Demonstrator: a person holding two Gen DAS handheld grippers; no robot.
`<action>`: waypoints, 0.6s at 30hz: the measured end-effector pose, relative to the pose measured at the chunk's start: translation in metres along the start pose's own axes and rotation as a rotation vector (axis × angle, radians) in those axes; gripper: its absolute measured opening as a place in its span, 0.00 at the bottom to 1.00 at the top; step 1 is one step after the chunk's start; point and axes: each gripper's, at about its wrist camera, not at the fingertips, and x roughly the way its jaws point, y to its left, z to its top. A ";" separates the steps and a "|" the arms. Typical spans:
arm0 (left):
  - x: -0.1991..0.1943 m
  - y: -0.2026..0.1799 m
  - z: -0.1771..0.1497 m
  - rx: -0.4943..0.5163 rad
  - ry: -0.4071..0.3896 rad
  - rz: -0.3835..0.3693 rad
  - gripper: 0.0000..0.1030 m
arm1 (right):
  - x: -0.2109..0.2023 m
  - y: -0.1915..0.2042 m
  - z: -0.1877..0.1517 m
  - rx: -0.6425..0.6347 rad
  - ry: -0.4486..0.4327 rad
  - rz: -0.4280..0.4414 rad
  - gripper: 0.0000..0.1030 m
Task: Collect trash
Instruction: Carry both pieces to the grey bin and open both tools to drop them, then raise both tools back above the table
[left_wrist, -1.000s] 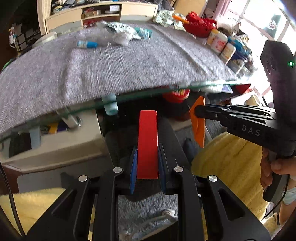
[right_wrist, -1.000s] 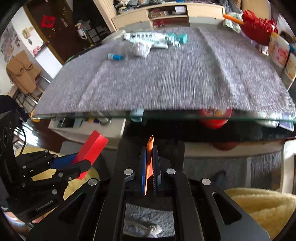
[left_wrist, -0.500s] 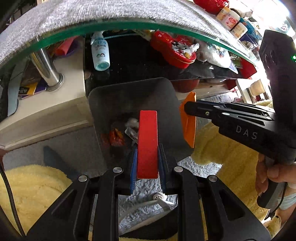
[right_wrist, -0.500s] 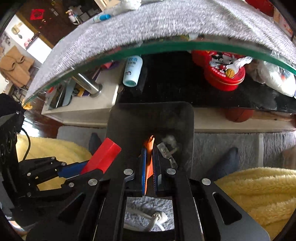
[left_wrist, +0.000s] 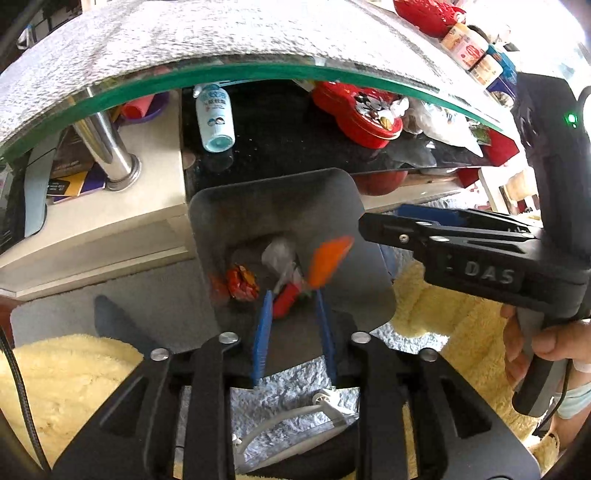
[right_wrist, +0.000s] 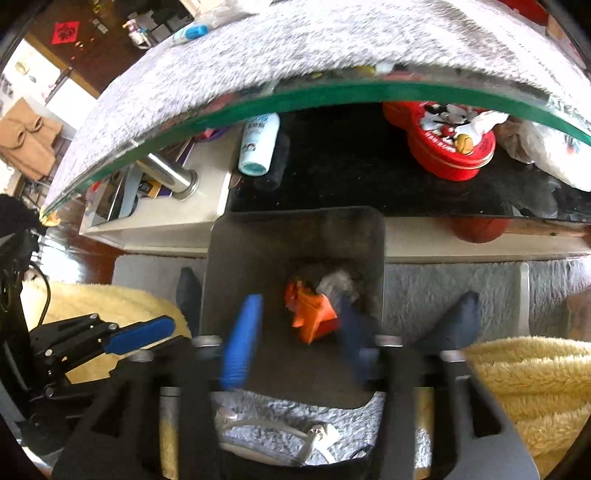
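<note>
A dark grey trash bin (left_wrist: 280, 206) stands on the floor below the glass table edge; it also shows in the right wrist view (right_wrist: 295, 236). My left gripper (left_wrist: 291, 317) is open over the bin, with a red piece (left_wrist: 286, 301) falling between its blue fingers. An orange piece (left_wrist: 327, 262) drops below the right gripper's fingers (left_wrist: 424, 221). In the right wrist view my right gripper (right_wrist: 299, 325) is open above the bin and the orange piece (right_wrist: 312, 317) falls inside. Crumpled wrappers (left_wrist: 242, 282) lie at the bin's bottom.
A glass table with grey cloth (left_wrist: 184, 48) overhangs the bin. On the lower shelf lie a white bottle (left_wrist: 214, 118) and a red tin (left_wrist: 360, 114). Yellow fluffy cushions (left_wrist: 66, 373) flank the bin. A white plug and cable (right_wrist: 314, 432) lie on the grey rug.
Both grippers opened over the bin. The red piece left the left gripper and the orange piece left the right gripper; both are dropping into the bin.
</note>
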 end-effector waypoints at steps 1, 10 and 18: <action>-0.002 0.001 0.000 -0.003 -0.003 0.002 0.30 | -0.002 -0.002 0.001 0.008 -0.007 -0.001 0.58; -0.031 0.005 0.010 0.024 -0.060 0.006 0.79 | -0.038 0.004 0.009 0.019 -0.139 -0.108 0.92; -0.050 -0.005 0.021 0.069 -0.093 0.001 0.92 | -0.071 0.004 0.030 0.044 -0.232 -0.142 0.94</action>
